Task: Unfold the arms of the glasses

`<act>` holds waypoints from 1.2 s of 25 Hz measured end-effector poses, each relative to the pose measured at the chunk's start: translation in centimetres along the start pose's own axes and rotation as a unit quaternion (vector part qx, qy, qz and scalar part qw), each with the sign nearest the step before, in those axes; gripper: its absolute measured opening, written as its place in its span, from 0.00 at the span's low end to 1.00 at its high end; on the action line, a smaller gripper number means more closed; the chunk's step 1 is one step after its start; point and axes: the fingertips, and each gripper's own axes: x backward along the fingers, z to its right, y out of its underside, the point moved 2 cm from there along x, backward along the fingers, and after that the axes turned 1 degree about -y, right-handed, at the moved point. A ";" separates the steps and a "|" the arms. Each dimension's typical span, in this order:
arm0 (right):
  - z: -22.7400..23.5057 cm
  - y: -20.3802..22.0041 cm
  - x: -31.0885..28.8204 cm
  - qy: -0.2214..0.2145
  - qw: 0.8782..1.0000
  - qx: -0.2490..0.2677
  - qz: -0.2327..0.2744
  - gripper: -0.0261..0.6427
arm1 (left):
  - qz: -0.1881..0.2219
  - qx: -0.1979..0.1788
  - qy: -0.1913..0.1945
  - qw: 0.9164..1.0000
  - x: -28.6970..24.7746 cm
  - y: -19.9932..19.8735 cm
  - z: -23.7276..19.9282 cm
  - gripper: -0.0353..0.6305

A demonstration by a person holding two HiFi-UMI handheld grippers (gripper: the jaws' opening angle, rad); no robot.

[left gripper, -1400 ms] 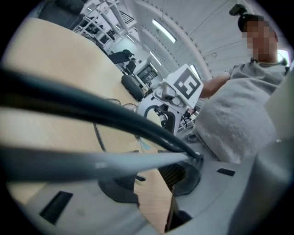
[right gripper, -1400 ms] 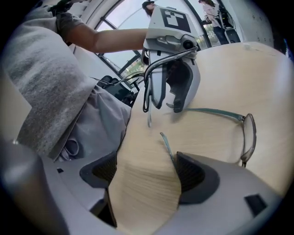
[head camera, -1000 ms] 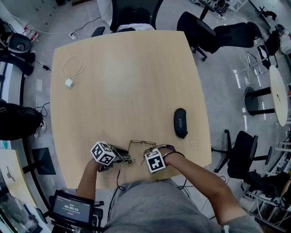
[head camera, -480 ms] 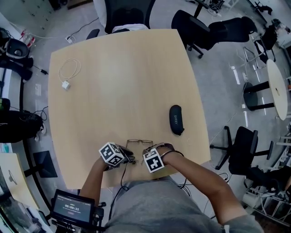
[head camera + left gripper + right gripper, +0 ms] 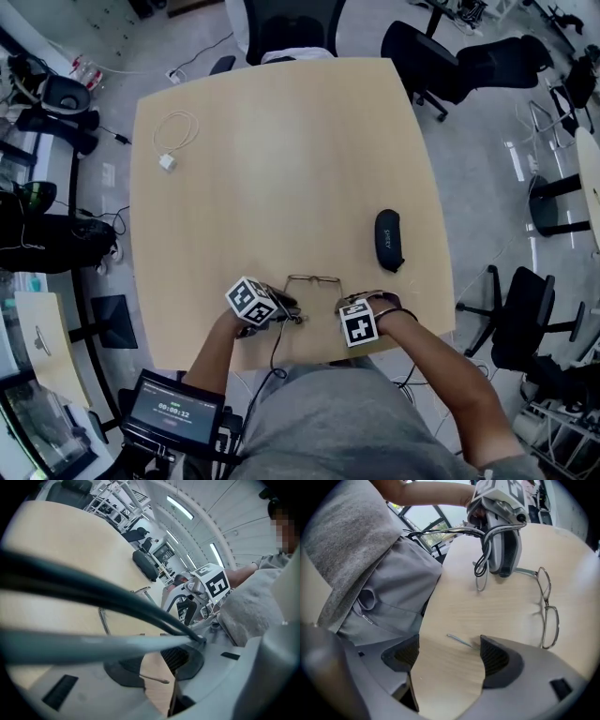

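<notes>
Thin metal-framed glasses (image 5: 312, 279) lie on the wooden table (image 5: 281, 169) near its front edge, lenses away from me. In the right gripper view the front of the glasses (image 5: 548, 611) lies to the right, and both arms point back toward me. My left gripper (image 5: 281, 314) is at the left arm. Its jaws have just been closing a little, and the arm's tip (image 5: 154, 679) lies loose in the gap of the left gripper (image 5: 152, 667). My right gripper (image 5: 450, 656) is open, with the other arm's tip (image 5: 461, 641) beside its right pad.
A black glasses case (image 5: 389, 238) lies to the right of the glasses. A coiled white cable with a plug (image 5: 173, 141) sits at the table's far left. My grey-clad lap is just behind the table's near edge. Office chairs (image 5: 431, 56) stand past the far side.
My right gripper has moved to the right, away from the left gripper. The left gripper has edged closer to the glasses. The head view has shifted.
</notes>
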 end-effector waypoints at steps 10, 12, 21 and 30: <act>0.0 -1.0 0.4 0.081 0.994 -0.040 0.068 0.65 | 0.033 -0.067 -0.065 0.995 1.2 0.1 1.8 0.21; -0.3 -1.0 2.0 0.111 0.987 -0.051 0.101 0.65 | 0.049 -0.073 -0.067 0.994 1.9 -0.5 3.8 0.21; -3.0 -2.9 16.8 0.256 0.876 -0.149 0.382 0.05 | 0.188 -0.154 -0.166 0.956 8.4 -4.7 13.7 0.20; -12.5 -4.7 29.5 0.314 0.731 -0.101 0.597 0.05 | 0.396 -0.193 -0.308 0.843 17.8 -5.3 26.9 0.06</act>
